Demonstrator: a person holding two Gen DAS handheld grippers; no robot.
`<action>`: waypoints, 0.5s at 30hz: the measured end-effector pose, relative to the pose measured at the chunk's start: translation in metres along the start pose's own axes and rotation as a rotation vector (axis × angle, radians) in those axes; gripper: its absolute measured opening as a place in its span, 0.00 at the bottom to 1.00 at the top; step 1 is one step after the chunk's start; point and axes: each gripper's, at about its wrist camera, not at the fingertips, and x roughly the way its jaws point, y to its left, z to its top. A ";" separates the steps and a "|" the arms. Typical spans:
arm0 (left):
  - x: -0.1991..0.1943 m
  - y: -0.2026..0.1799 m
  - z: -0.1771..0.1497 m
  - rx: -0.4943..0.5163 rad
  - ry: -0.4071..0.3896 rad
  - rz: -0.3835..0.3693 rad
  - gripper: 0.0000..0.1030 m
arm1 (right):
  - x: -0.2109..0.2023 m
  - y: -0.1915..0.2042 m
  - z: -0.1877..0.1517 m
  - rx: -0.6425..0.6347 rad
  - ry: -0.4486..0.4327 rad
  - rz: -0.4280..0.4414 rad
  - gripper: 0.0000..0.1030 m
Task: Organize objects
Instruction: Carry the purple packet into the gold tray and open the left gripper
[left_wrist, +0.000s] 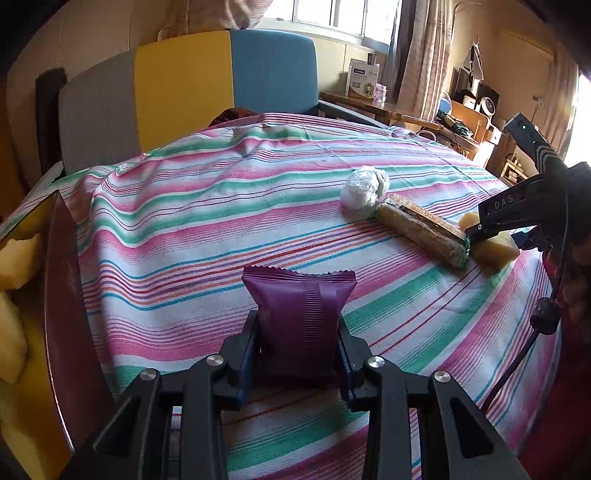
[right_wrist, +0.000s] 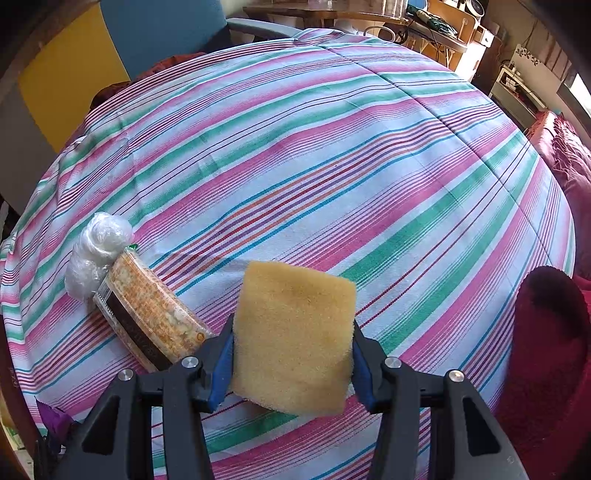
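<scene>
My left gripper (left_wrist: 297, 332) is shut on a purple snack packet (left_wrist: 299, 306) and holds it upright just above the striped tablecloth (left_wrist: 207, 206). My right gripper (right_wrist: 293, 347) is shut on a yellow sponge (right_wrist: 291, 332) above the cloth; it shows at the right of the left wrist view (left_wrist: 495, 229) with the sponge (left_wrist: 495, 247). A long cracker pack (right_wrist: 151, 314) lies left of the sponge, also seen in the left wrist view (left_wrist: 421, 230). A crumpled white plastic ball (right_wrist: 96, 254) touches its far end and shows in the left wrist view (left_wrist: 364, 186).
A dark red box (left_wrist: 62, 314) with yellow sponge pieces (left_wrist: 14, 258) inside stands at the left table edge. A grey, yellow and blue chair (left_wrist: 184, 92) stands behind the table. A red cushion (right_wrist: 546, 350) lies at the right edge. Furniture fills the far right.
</scene>
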 end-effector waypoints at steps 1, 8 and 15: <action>0.000 0.000 0.000 0.001 0.000 0.001 0.36 | 0.000 0.001 0.000 -0.004 -0.001 -0.004 0.52; -0.009 -0.010 0.000 0.070 -0.007 0.025 0.35 | -0.002 0.005 0.000 -0.029 -0.004 -0.024 0.52; -0.074 -0.002 0.011 0.018 -0.088 -0.105 0.35 | -0.006 0.010 -0.002 -0.053 -0.010 -0.042 0.52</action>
